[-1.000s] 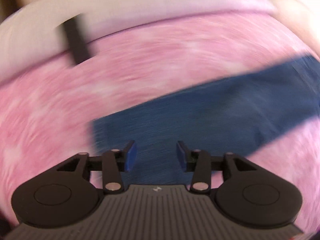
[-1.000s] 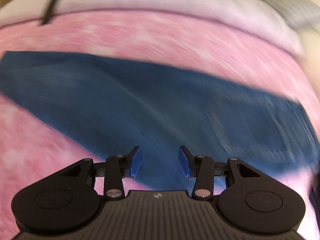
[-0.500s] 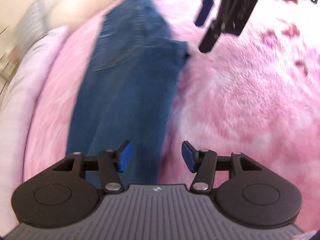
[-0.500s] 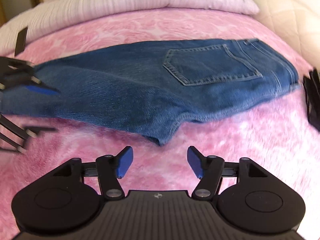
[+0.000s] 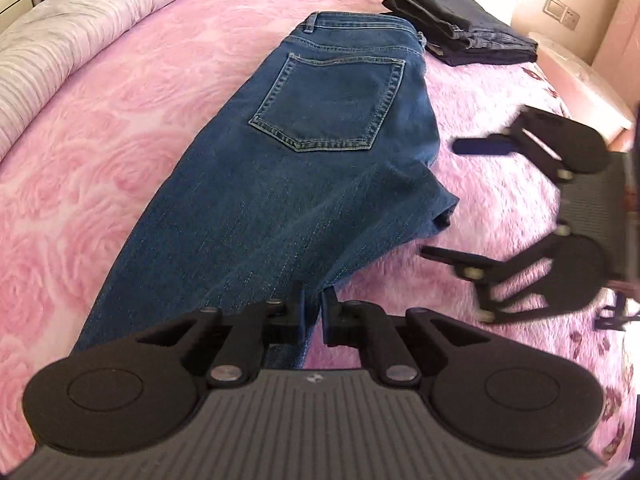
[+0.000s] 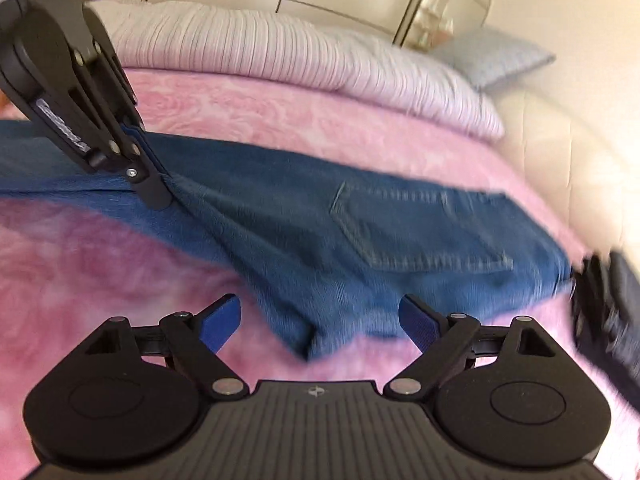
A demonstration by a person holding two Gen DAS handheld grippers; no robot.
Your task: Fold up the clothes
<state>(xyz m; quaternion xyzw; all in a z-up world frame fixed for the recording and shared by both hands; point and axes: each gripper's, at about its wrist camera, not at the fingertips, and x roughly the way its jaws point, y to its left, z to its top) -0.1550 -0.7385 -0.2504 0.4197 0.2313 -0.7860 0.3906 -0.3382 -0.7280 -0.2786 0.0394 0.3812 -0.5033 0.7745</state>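
Note:
A pair of blue jeans (image 5: 288, 184) lies flat on the pink blanket (image 5: 100, 152), folded lengthwise with a back pocket up. It also shows in the right wrist view (image 6: 360, 232). My left gripper (image 5: 314, 312) is shut on the near edge of the jeans' leg; it shows in the right wrist view (image 6: 156, 188) pinching the denim. My right gripper (image 6: 320, 322) is open and empty, close in front of the crotch corner of the jeans. In the left wrist view the right gripper (image 5: 460, 200) is blurred, just right of that corner.
A stack of folded dark jeans (image 5: 460, 28) sits on the bed beyond the waistband. A ribbed white duvet (image 6: 280, 52) and a pale pillow (image 6: 492, 56) lie along the far side. A padded headboard (image 6: 580, 152) is at right.
My left gripper has closed on the jeans' leg edge. My right gripper has opened wider and moved closer to the crotch corner.

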